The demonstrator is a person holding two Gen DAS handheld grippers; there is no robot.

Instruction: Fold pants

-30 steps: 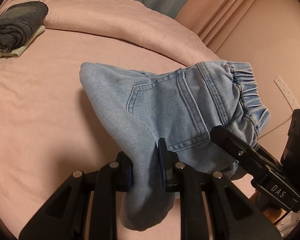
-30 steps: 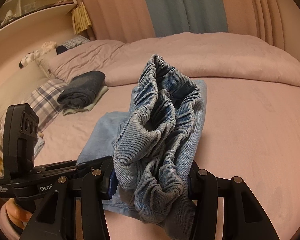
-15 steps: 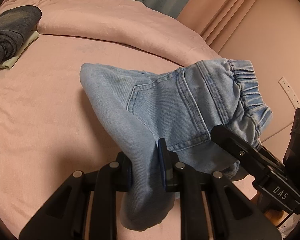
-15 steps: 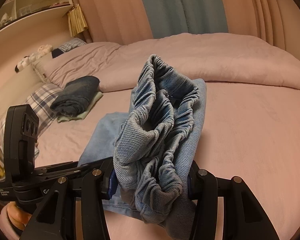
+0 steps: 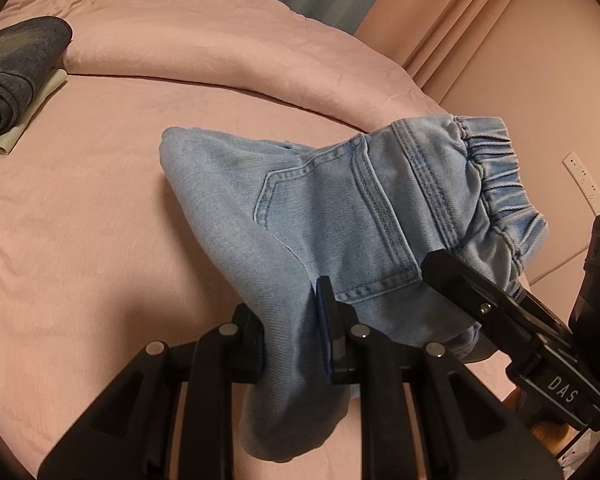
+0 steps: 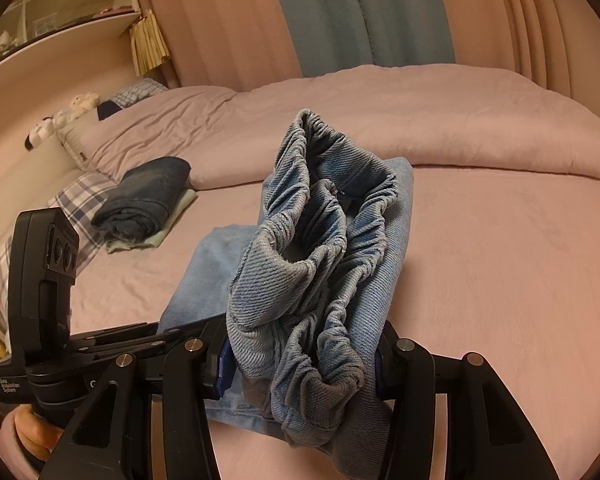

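Light blue denim pants (image 5: 340, 216) with an elastic waistband (image 5: 496, 176) are folded and held above the pink bed (image 5: 80, 208). My left gripper (image 5: 290, 340) is shut on the folded leg fabric, which hangs below the jaws. My right gripper (image 6: 300, 354) is shut on the bunched waistband end of the pants (image 6: 320, 248). The right gripper also shows in the left wrist view (image 5: 500, 312) at the waistband corner. The left gripper's body shows in the right wrist view (image 6: 48, 320).
A folded dark denim garment (image 6: 144, 196) lies on a pale cloth near the plaid pillows (image 6: 76, 200); it also shows in the left wrist view (image 5: 16, 72). A pink duvet (image 6: 420, 120) is bunched along the far side. Curtains and a wall stand behind.
Both grippers have carried the pants slightly, with the background shifting a little. The grips and the fold look the same.
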